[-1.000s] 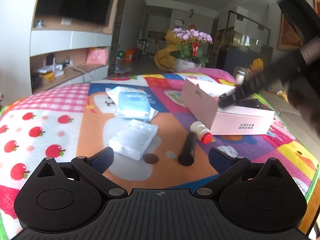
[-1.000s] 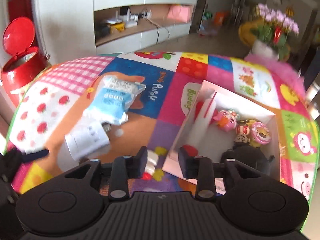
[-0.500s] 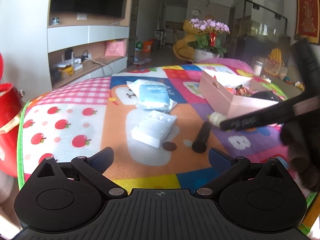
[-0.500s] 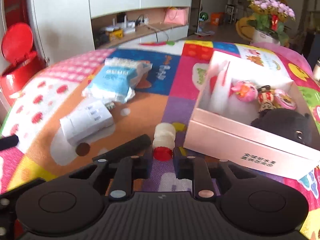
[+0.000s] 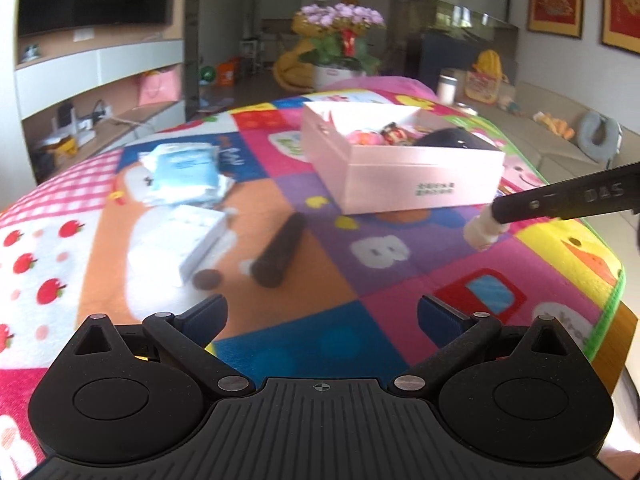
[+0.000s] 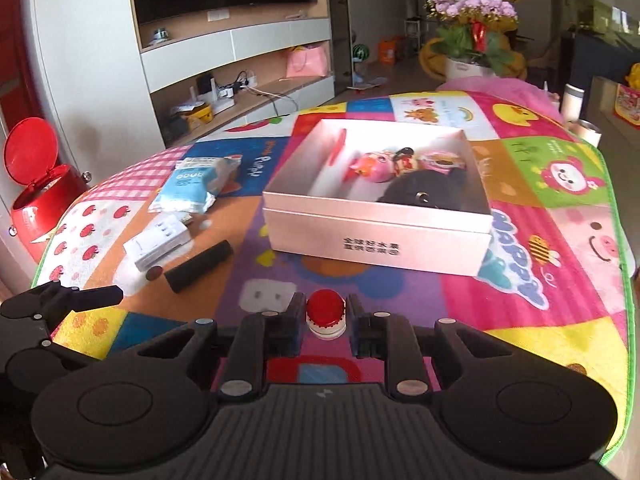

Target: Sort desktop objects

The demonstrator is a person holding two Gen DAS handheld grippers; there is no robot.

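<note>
On the colourful mat, far left, lie a blue-and-white packet (image 6: 196,188) and, nearer, a white box (image 6: 158,242); just right of that, a black cylinder (image 6: 199,266); the left gripper (image 5: 322,312) hovers low over the desk (image 5: 400,304), its jaws spread with nothing between; further right, the pink box (image 6: 376,236) holds toys; in front of it the right gripper (image 6: 325,316) pinches a small white bottle with a red cap (image 6: 325,314), lifted off the mat.
</note>
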